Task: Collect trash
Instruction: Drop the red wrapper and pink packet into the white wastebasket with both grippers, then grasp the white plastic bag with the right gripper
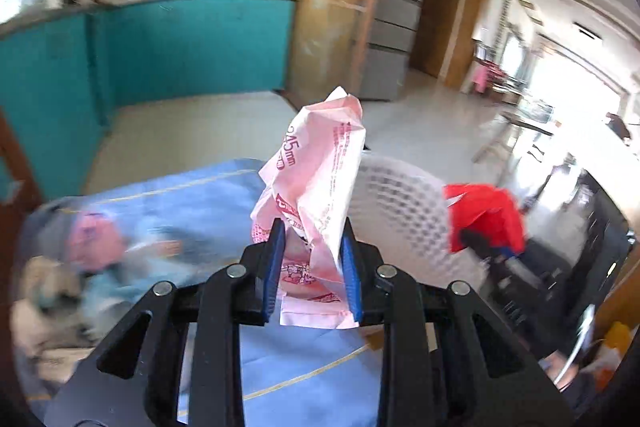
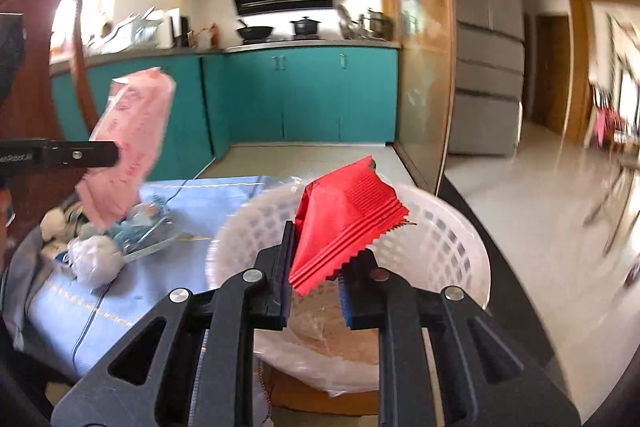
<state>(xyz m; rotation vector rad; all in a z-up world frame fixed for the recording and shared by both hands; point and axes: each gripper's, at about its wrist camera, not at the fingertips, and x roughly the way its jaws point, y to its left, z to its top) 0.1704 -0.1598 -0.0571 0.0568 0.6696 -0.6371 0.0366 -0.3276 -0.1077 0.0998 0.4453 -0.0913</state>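
My left gripper (image 1: pixel 312 227) is shut on a crumpled pink wrapper (image 1: pixel 316 163), held up above the blue tablecloth (image 1: pixel 192 199). The same pink wrapper (image 2: pixel 128 143) shows at the left of the right wrist view, in the left gripper's black fingers (image 2: pixel 86 153). My right gripper (image 2: pixel 320 231) is shut on a red wrapper (image 2: pixel 344 219) and hangs over the white plastic basket (image 2: pixel 452 239). In the left wrist view the red wrapper (image 1: pixel 484 219) appears just right of the basket (image 1: pixel 400 203). More trash (image 2: pixel 104 247) lies on the cloth at the left.
A wooden chair back (image 2: pixel 36 67) stands at the far left. Teal kitchen cabinets (image 2: pixel 300 95) and a counter with pots lie beyond the table, a grey fridge (image 2: pixel 488 67) to the right. The table's dark edge (image 2: pixel 500 267) runs right of the basket.
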